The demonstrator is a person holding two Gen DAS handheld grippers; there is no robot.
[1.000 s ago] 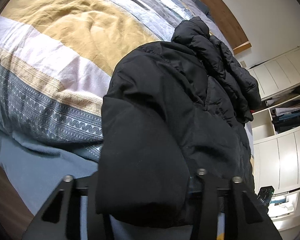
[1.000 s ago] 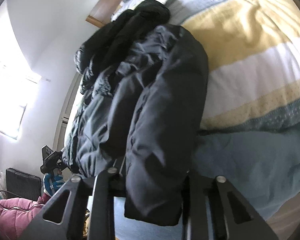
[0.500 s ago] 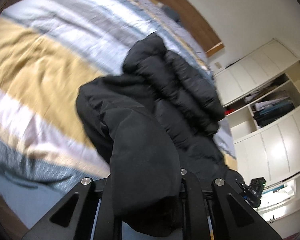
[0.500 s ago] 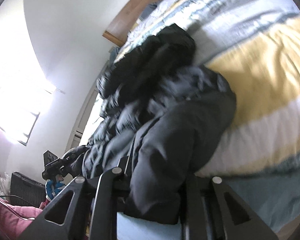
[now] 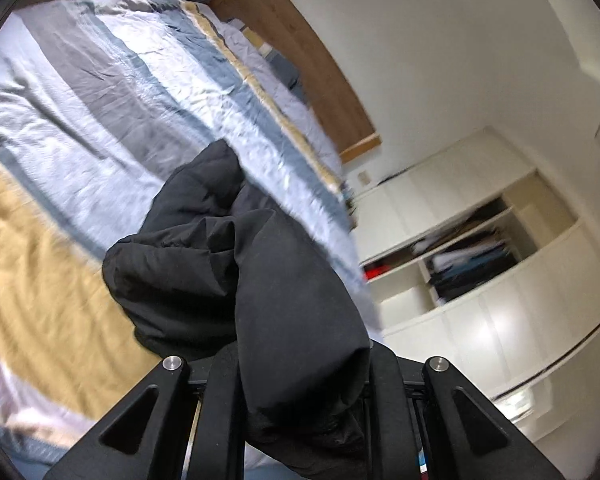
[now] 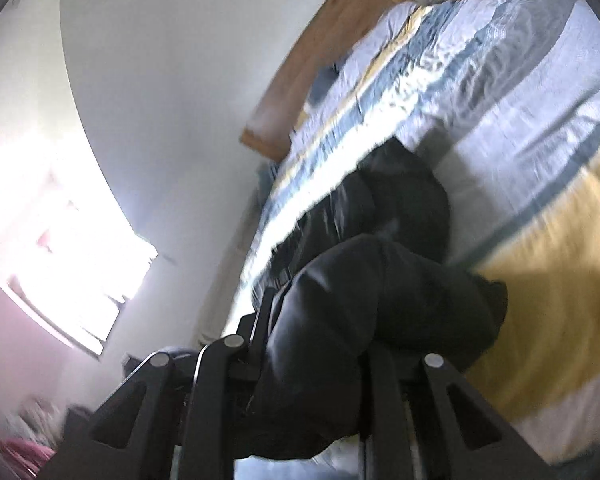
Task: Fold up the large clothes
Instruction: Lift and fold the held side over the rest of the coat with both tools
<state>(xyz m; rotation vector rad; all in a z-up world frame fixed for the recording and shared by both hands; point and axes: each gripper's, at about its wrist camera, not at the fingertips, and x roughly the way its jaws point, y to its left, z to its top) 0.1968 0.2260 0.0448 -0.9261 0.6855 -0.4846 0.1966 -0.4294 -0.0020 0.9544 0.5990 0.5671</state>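
Left wrist view: the left gripper (image 5: 300, 384) was clamped nearly closed on a thick fold of the black padded jacket (image 5: 220, 264), its jaws having just pinched in on the cloth.
Right wrist view: the right gripper (image 6: 312, 376) was likewise pinched tight on another bunch of the same jacket (image 6: 384, 304).
Jacket's place: over the bed (image 5: 112, 92), near its foot end, well short of the wooden headboard (image 5: 300, 56); how much of it rested on the striped duvet I could not tell.
Slip risk: the shell looked slick and puffy, so I judged that a bunch held only by its outer layer could slide out of the jaws under the hanging weight.
Fold risk: if one hand travelled further towards the headboard than the other, the hem would likely land skewed.
Bunching risk: trapped air and loose sleeves might leave the fold lumpy.
Blur: both views were smeared, so finer detail of the grip was unclear.
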